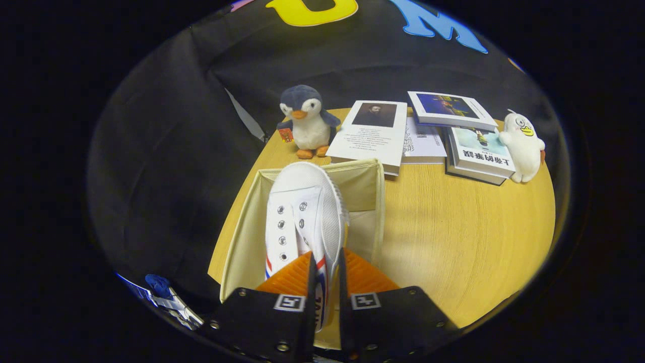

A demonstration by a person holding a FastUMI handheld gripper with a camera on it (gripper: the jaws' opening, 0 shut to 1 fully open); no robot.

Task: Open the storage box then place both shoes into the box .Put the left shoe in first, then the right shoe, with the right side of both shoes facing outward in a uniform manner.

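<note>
A white canvas shoe (pixel 302 217) with red and blue side stripes hangs toe-forward over the open cream fabric storage box (pixel 242 237). My gripper (pixel 326 262) is shut on the shoe's side wall near the heel, both fingers pressing on it. The shoe's lace eyelets face up and to the left. The box stands on the wooden table (pixel 453 242) just ahead of the fingers, and its inside is mostly hidden by the shoe. Whether another shoe lies inside, I cannot tell.
Beyond the box stand a penguin plush (pixel 305 121), several books (pixel 373 133) lying flat, and a white duck plush (pixel 523 146) at the far right. The table's left edge runs close beside the box. Bare tabletop lies to the right of the box.
</note>
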